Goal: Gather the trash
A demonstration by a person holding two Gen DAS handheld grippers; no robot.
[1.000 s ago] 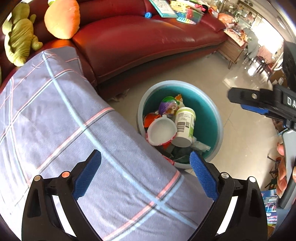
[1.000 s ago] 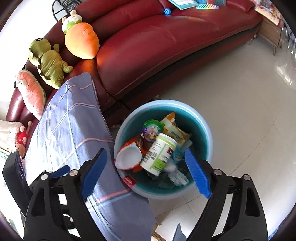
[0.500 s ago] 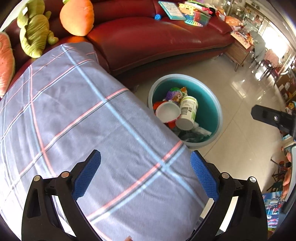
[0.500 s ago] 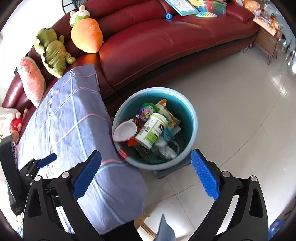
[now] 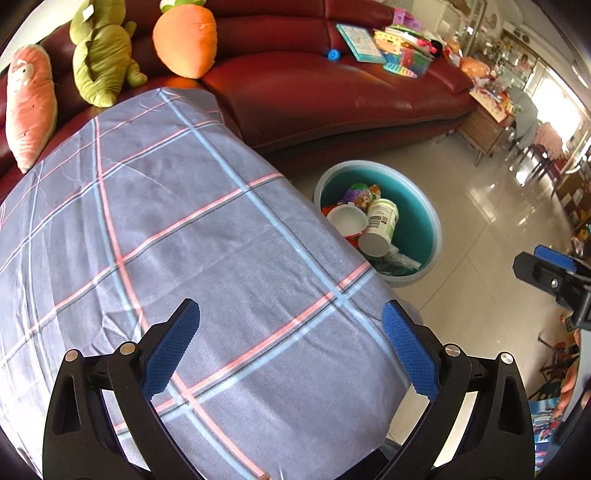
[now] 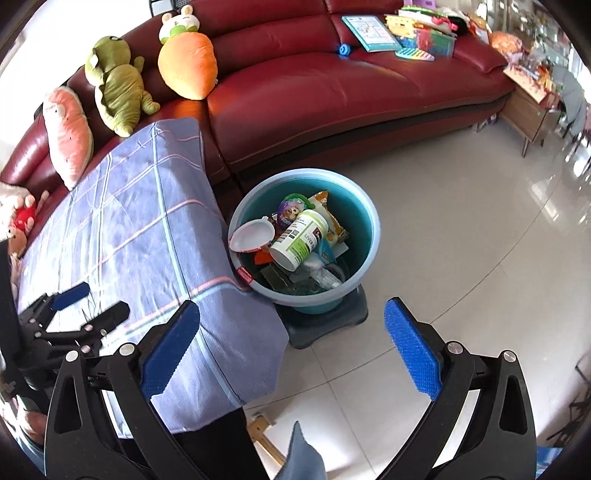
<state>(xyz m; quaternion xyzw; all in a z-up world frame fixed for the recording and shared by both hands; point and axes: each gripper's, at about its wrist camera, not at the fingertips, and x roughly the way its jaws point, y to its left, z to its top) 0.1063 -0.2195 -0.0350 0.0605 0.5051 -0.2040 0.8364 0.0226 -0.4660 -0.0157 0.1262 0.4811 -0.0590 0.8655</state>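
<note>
Hovering wide open and empty: right gripper (image 6: pixel 291 347), jaws just finished opening, teal trash bin (image 6: pixel 365 218) sitting centre frame above it, white bottle (image 6: pixel 299 240) lying inside, long axis slanting upper right. Gaping empty too: left gripper (image 5: pixel 291 349), over plaid cloth (image 5: pixel 184 240), bin showing right of centre, farther off.

— Dark red sofa (image 6: pixel 332 99), glossy. Grey-blue cloth (image 5: pixel 177 236) with pink and pale blue checks.

— Light blue bucket (image 6: pixel 371 236), teal inside. In there: white bottle (image 6: pixel 300 239) with green label and black print, white lid (image 6: pixel 252 234) with a red edge, orange snack bag (image 6: pixel 334 221), purple and green ball (image 6: pixel 290 210).

— Black frames and blue ribbed pads on the left gripper (image 5: pixel 291 349) and right gripper (image 6: pixel 291 347) alike.

— Orange carrot pillow (image 6: pixel 188 66) topped with white and green, olive green plush (image 6: pixel 118 96), salmon pink plush (image 6: pixel 68 136).

— Pale cream tiles (image 6: pixel 461 266), shiny. Small bright blue toy (image 6: pixel 344 49) on the seat, teal-edged book (image 6: pixel 371 33) with white squares.
</note>
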